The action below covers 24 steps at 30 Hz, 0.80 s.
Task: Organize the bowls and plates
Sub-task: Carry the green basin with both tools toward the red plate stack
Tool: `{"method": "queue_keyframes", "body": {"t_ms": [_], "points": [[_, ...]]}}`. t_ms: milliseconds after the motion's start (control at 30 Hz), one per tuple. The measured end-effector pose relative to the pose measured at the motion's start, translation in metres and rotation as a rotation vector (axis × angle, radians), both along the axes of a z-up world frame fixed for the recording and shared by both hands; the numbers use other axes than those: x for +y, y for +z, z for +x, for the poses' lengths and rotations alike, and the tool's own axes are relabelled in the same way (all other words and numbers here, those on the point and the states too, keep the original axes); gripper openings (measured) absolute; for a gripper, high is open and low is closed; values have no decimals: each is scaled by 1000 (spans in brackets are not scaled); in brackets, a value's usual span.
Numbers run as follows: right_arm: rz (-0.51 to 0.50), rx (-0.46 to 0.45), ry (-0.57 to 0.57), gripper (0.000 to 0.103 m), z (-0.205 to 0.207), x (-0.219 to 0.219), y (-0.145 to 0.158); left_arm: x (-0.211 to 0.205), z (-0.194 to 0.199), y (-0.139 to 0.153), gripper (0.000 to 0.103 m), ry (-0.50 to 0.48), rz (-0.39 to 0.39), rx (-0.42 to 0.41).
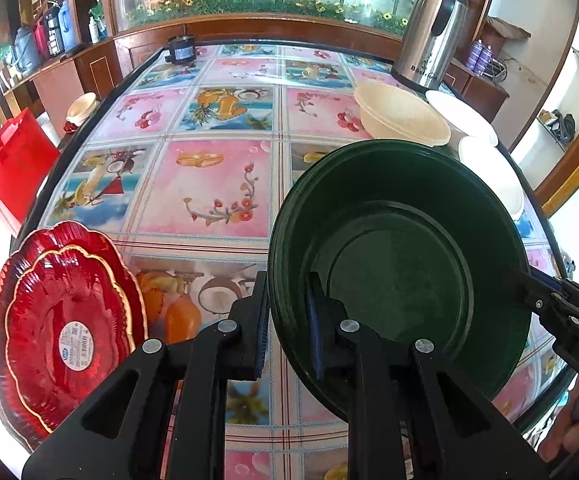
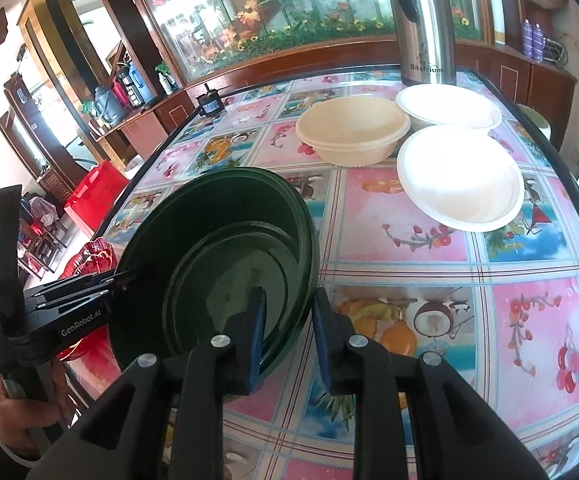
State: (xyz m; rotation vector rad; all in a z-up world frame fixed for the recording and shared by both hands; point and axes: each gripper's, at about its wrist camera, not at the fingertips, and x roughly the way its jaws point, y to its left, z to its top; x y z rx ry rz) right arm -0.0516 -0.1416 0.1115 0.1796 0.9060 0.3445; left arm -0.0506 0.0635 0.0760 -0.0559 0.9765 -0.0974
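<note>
Two nested dark green bowls [image 1: 401, 240] [image 2: 217, 240] hang tilted just above the patterned table [image 1: 217, 184]. My left gripper [image 1: 287, 320] is shut on their left rim, one pad inside and one outside; in the right wrist view the left gripper [image 2: 121, 280] reaches in from the left. My right gripper [image 2: 289, 332] straddles the opposite rim with its pads slightly apart from it, and it shows at the right edge as the right gripper [image 1: 529, 288]. A stack of red scalloped plates [image 1: 65, 320] [image 2: 93, 260] lies at the near left corner.
Stacked cream bowls [image 2: 353, 132] [image 1: 401, 120] and two white bowls [image 2: 457, 176] [image 2: 449, 104] sit at the far right, near a steel thermos [image 2: 425, 20]. A small black device [image 1: 181, 50] stands at the far edge. A red bag [image 1: 13, 160] is beside the table.
</note>
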Motion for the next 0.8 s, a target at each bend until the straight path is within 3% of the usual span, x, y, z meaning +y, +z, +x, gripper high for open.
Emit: {"method": "queue_keyframes", "body": {"t_ms": [800], "points": [[-18,-84,145,26,-1,76,34,79,-33,41,16,138,13,-108]]}}
